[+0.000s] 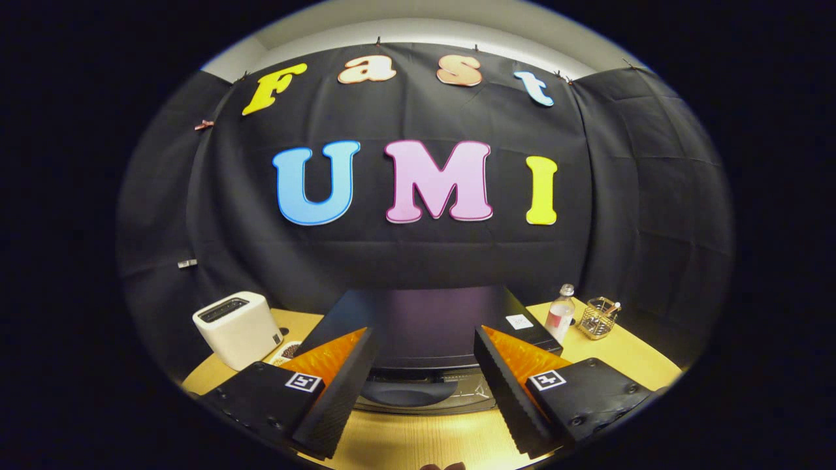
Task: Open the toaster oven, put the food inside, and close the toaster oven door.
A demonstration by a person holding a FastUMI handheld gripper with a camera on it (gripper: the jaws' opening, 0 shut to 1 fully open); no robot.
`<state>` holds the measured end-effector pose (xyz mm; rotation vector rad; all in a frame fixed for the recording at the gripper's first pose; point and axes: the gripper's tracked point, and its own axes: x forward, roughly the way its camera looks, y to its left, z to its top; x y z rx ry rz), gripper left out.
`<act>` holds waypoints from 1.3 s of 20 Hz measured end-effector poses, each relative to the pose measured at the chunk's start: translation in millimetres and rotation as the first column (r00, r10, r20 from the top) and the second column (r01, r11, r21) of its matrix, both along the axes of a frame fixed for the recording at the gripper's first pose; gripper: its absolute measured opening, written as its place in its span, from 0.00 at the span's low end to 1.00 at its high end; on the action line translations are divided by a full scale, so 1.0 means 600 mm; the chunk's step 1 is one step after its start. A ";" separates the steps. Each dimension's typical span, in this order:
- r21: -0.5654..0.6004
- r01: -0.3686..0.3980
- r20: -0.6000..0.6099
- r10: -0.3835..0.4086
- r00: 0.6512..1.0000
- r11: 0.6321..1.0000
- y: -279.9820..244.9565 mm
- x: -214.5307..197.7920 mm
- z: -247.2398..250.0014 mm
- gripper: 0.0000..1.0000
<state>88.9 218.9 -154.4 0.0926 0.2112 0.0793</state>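
Facing the toaster oven [418, 326] on the wooden table [418, 444], gripper [424, 365] spread.

toaster oven [418, 326] ahead of spread tongs [424, 391], toaster [238, 328] left, bottle [560, 314] right

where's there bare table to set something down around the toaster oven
Bare wood shows on the table just in front of the toaster oven, between the open tool fingers. A patch also lies right of the oven, nearer than the bottle and wire basket. Left of the oven is crowded: white toaster and small dish.
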 end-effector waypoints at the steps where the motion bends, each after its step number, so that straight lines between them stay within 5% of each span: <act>1: -0.004 -0.003 -0.019 0.003 1.000 1.000 0.006 0.003 -0.013 0.99; 16: -0.019 -0.021 -0.131 0.018 0.991 1.000 0.042 0.013 -0.100 1.00; 26: 0.014 -0.021 -0.193 0.024 0.981 1.000 0.034 -0.106 -0.139 0.99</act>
